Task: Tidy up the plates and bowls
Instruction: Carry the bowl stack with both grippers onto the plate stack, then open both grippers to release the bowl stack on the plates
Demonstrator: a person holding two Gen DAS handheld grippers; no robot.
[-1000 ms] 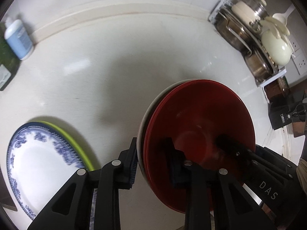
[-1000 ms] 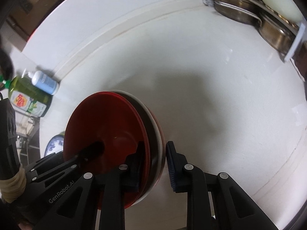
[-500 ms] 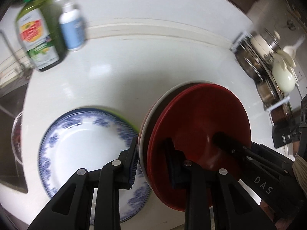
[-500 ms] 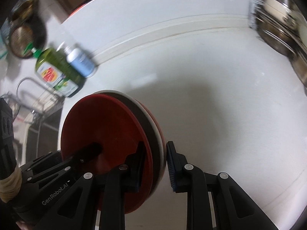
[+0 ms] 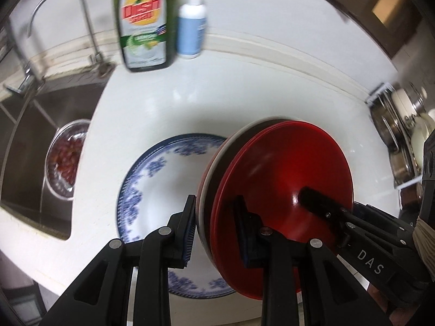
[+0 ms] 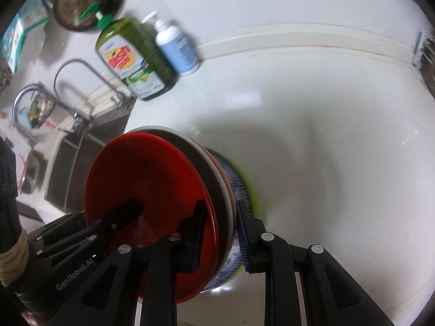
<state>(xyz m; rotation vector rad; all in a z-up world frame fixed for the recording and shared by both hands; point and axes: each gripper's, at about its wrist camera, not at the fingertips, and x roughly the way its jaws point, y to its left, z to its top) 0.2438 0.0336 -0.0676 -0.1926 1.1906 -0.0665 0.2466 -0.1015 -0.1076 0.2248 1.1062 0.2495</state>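
We hold the stack of red plates [image 5: 285, 179] clamped at its rim by both the left claw [image 5: 217, 231] and the right claw [image 6: 220, 233]; the blue-patterned plate [image 5: 163, 179] lies on the counter [image 5: 244, 92] just beyond the tips.

Left wrist view: looks down along own fingers [image 5: 190, 233] at white tabletop [image 5: 272, 92], facing back wall; sink [image 5: 40, 135] at left edge. Right wrist view: same downward slant, from opposite side. Both very close to red plate stack [image 5: 282, 174] (fills lower frame). Shared: stack, blue-patterned plate [image 5: 163, 179], green dish-soap bottle [image 6: 133, 59], faucet.
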